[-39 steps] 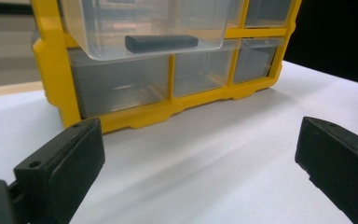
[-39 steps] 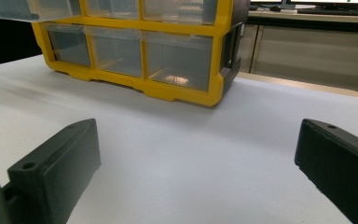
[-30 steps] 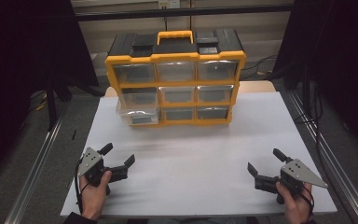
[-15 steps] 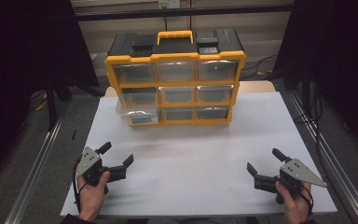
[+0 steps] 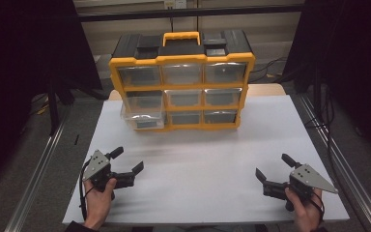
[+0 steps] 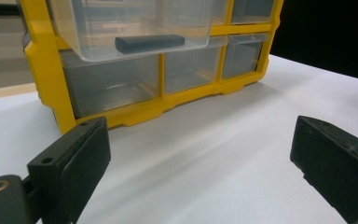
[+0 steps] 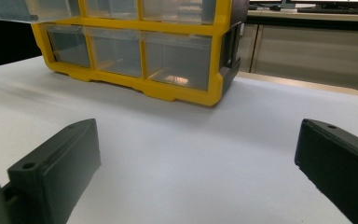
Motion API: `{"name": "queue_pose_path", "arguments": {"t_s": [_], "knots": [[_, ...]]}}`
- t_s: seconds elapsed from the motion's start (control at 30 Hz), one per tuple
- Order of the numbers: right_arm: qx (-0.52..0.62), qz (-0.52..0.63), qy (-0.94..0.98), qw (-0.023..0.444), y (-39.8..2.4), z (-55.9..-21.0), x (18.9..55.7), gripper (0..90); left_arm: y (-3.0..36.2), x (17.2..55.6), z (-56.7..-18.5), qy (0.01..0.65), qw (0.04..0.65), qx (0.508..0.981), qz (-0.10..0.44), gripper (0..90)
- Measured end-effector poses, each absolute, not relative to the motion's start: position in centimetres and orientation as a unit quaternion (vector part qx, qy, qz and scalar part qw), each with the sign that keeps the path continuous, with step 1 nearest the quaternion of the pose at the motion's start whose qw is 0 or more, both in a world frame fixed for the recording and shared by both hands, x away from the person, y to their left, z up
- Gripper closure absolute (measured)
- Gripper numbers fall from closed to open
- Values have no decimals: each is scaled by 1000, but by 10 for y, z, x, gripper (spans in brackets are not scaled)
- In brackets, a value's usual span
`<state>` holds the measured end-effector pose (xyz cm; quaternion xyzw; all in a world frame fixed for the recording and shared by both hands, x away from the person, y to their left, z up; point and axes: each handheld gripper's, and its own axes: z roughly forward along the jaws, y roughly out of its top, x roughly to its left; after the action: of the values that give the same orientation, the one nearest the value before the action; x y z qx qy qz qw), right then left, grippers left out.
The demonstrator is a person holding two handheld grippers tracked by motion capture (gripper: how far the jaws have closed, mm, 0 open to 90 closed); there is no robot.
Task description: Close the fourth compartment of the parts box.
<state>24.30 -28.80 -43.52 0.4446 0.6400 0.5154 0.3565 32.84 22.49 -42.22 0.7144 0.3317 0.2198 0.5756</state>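
Broadly, the white table (image 5: 198,159) takes up most of what I see, bare across its near half so my hands have room to work; at its far edge stands the yellow organizer (image 5: 181,79), a cabinet of nine clear drawers with a black top and a yellow carry handle (image 5: 180,36), set square to me so every drawer front faces my grippers; of those drawers, the one that matters is the left drawer (image 5: 144,115) of the lower rows, which juts out past the frame while the others sit flush, and I judge it has been left pulled out to give access to what lies inside; in the left gripper view a dark grey bar (image 6: 150,43) lies flat on the bottom of that open drawer, close behind its clear front wall; my left gripper (image 5: 125,168) rests low on the near left of the table, well apart from the organizer, jaws spread wide and holding nothing, aimed towards that drawer; my right gripper (image 5: 273,173) sits at the near right, likewise gaping and empty, pointing at the cabinet's lower right corner; I take both as waiting in a ready stance, the left being the better placed to reach in for the bar
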Motion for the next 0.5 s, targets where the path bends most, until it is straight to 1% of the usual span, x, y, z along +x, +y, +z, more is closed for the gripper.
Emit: {"name": "queue_pose_path", "arguments": {"t_s": [0.03,0.13,0.2,0.37,0.47,0.5], "knots": [[445,515,640,356,-288,-435,243,0,225,329,-421,323,573,720,219,51],[442,515,642,356,-288,-435,243,0,221,330,-418,324,585,711,216,49],[442,516,643,355,-288,-435,243,0,220,331,-415,317,579,715,228,46],[441,514,644,356,-287,-435,242,0,213,333,-409,301,591,714,223,44],[442,514,643,357,-288,-435,243,0,209,334,-408,295,589,718,224,15],[443,515,642,356,-288,-435,243,0,207,335,-408,292,590,719,222,20]]}}
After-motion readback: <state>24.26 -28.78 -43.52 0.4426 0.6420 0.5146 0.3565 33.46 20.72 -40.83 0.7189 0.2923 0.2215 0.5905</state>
